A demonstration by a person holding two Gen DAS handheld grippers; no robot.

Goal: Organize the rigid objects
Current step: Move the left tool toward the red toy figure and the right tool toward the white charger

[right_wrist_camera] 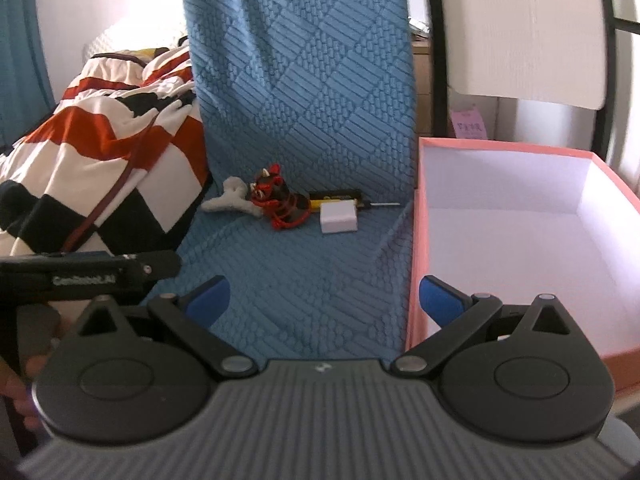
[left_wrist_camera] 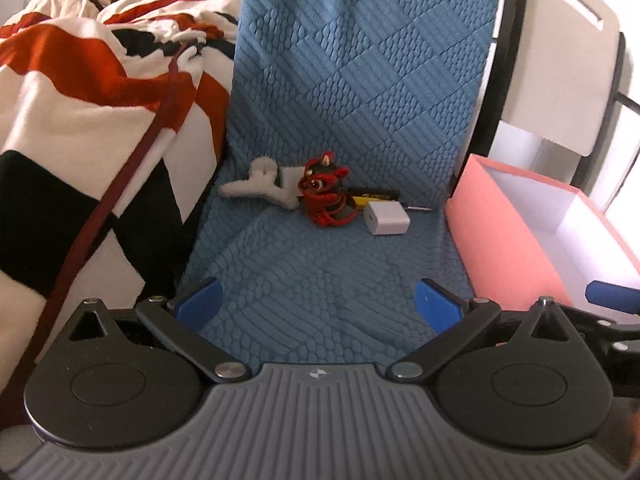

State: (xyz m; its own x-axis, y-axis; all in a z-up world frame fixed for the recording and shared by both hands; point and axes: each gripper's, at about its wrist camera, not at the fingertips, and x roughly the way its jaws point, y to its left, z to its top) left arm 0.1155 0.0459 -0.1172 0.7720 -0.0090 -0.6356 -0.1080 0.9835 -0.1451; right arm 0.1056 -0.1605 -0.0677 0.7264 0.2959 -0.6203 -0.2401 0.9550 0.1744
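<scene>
On a blue textured cloth [left_wrist_camera: 320,272] lie a fluffy grey-white hair claw [left_wrist_camera: 256,186], a red and black toy figure [left_wrist_camera: 324,194], a white charger cube [left_wrist_camera: 386,218] and a yellow and black screwdriver [left_wrist_camera: 374,197]. The same hair claw [right_wrist_camera: 232,200], figure [right_wrist_camera: 280,200], charger [right_wrist_camera: 339,218] and screwdriver [right_wrist_camera: 340,199] show in the right wrist view. A pink box [left_wrist_camera: 516,240] with a white inside stands open at the right; its inside [right_wrist_camera: 520,248] holds nothing. My left gripper [left_wrist_camera: 318,302] is open and empty, well short of the objects. My right gripper [right_wrist_camera: 324,300] is open and empty beside the box's left wall.
A red, white and black blanket [left_wrist_camera: 92,120] is piled at the left, with a dark red strap [left_wrist_camera: 120,192] over it. A white panel with a black frame [left_wrist_camera: 560,60] stands behind the box. The left gripper's body [right_wrist_camera: 88,276] shows at the left of the right wrist view.
</scene>
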